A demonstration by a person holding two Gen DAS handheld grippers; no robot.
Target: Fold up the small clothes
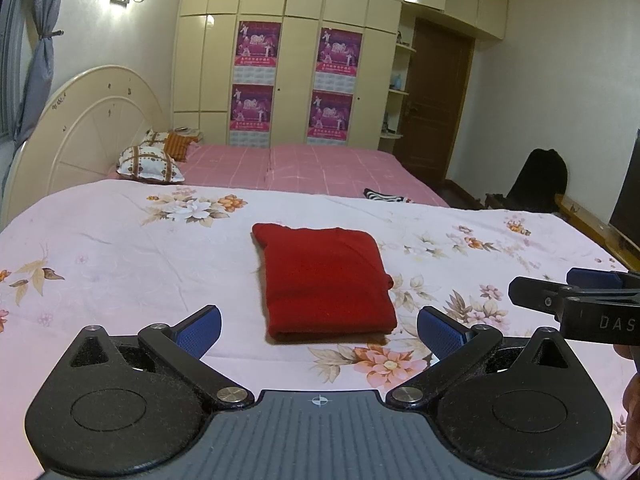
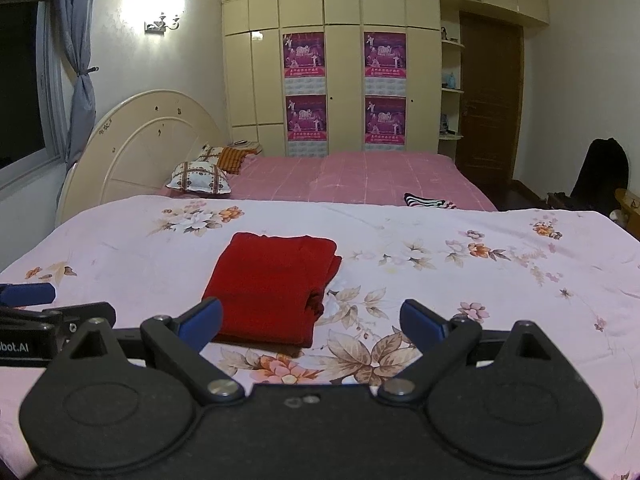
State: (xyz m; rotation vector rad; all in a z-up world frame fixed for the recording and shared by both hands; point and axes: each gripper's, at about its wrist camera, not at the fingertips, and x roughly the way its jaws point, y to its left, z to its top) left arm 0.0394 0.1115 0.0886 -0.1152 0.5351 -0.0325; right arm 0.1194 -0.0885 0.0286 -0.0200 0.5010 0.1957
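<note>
A red garment [image 1: 324, 280] lies folded into a neat rectangle on the floral sheet [image 1: 120, 248]; it also shows in the right wrist view [image 2: 272, 288]. My left gripper [image 1: 319, 330] is open and empty, held just short of the garment's near edge. My right gripper [image 2: 311, 320] is open and empty, near the garment's near right corner. Each gripper shows at the edge of the other's view: the right one [image 1: 576, 300] and the left one [image 2: 48, 312].
A pink checked bed [image 1: 304, 168] lies beyond the sheet with pillows [image 1: 152, 164] by the round headboard [image 1: 88, 128]. A striped cloth [image 1: 386, 196] lies at its near edge. Wardrobes [image 1: 296, 60], a door [image 1: 436, 100] and a dark bag [image 1: 540, 180] stand behind.
</note>
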